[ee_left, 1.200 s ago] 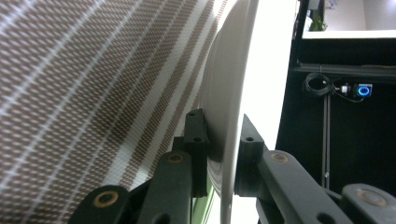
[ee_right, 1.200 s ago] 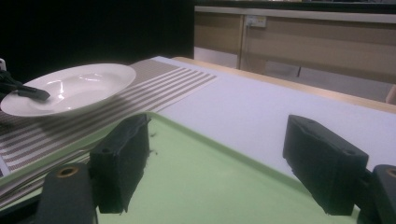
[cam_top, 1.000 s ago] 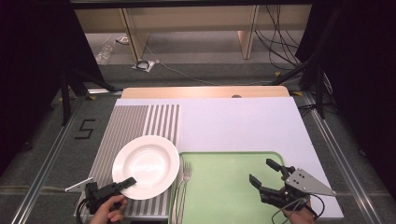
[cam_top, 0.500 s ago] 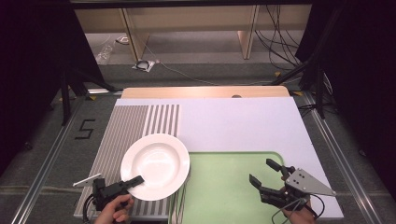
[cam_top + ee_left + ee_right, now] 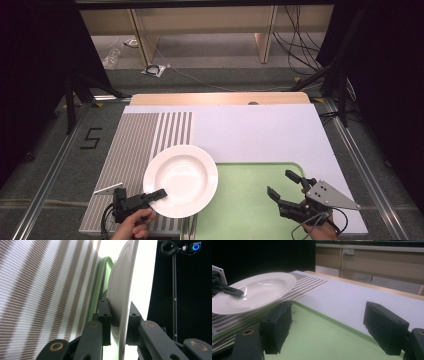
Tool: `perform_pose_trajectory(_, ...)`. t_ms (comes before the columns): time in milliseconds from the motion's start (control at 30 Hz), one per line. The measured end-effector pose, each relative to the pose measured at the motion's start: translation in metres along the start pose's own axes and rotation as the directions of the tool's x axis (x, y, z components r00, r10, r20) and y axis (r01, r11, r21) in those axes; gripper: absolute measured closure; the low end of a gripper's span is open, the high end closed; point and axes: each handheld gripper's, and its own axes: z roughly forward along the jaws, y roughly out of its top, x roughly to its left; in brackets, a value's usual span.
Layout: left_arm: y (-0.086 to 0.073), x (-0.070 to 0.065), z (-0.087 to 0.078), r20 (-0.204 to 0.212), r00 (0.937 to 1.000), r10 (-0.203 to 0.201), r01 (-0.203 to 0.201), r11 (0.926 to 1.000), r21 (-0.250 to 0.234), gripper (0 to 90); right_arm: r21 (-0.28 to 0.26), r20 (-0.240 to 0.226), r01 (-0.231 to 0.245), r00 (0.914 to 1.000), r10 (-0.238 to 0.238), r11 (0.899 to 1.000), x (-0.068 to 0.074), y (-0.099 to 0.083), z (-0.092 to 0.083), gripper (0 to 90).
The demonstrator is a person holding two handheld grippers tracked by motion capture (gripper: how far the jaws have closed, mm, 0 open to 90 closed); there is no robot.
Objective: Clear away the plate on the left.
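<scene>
From the high view there is one white plate, one green tray, one striped mat and two grippers on the desk. The plate sits at about seven o'clock of the desk's middle, its right edge overlapping the tray's left rim, the rest over the striped mat. The left gripper at the plate's seven o'clock is clamped on the plate's near rim, one jaw lying across the upper face. The right gripper at five o'clock hovers over the tray's right part with its jaws spread apart and nothing between them. The tray's bare green floor shows nothing lying in it apart from the plate's overhanging edge. In the left gripper view the plate runs edge-on between the two black jaws, which pinch it from both sides, with the striped mat and the tray's rim beyond. In the right gripper view its own jaws stand wide over the tray, gripping nothing; the plate is at ten o'clock, tilted, above the tray's rim, the left gripper's jaw on its face.
</scene>
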Motion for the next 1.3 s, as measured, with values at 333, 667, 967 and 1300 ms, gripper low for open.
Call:
perform_pose_trajectory(333,-0.011,-0.008,0.022,-0.002,0.9995,0.03,-0.03,0.9967,0.076,78.5,-0.002,-0.001,0.0,1.0,0.0,1.0,0.0,0.0,0.0,23.5)
perform_pose_trajectory(667,-0.021,-0.016,0.043,0.003,0.9982,0.06,-0.059,0.9892,0.134,78.5,0.001,0.0,-0.001,1.0,0.001,1.0,0.0,0.0,0.0,23.5)
perform_pose_trajectory(967,-0.032,-0.023,0.063,0.002,0.9956,0.094,-0.092,0.9764,0.195,78.5,-0.003,0.001,0.001,1.0,-0.001,1.0,0.0,0.0,0.0,23.5)
perform_pose_trajectory(1300,-0.041,-0.029,0.08,-0.003,0.9929,0.119,-0.115,0.9647,0.237,78.3,0.005,0.004,0.002,1.0,-0.002,1.0,-0.001,0.0,-0.001,23.5)
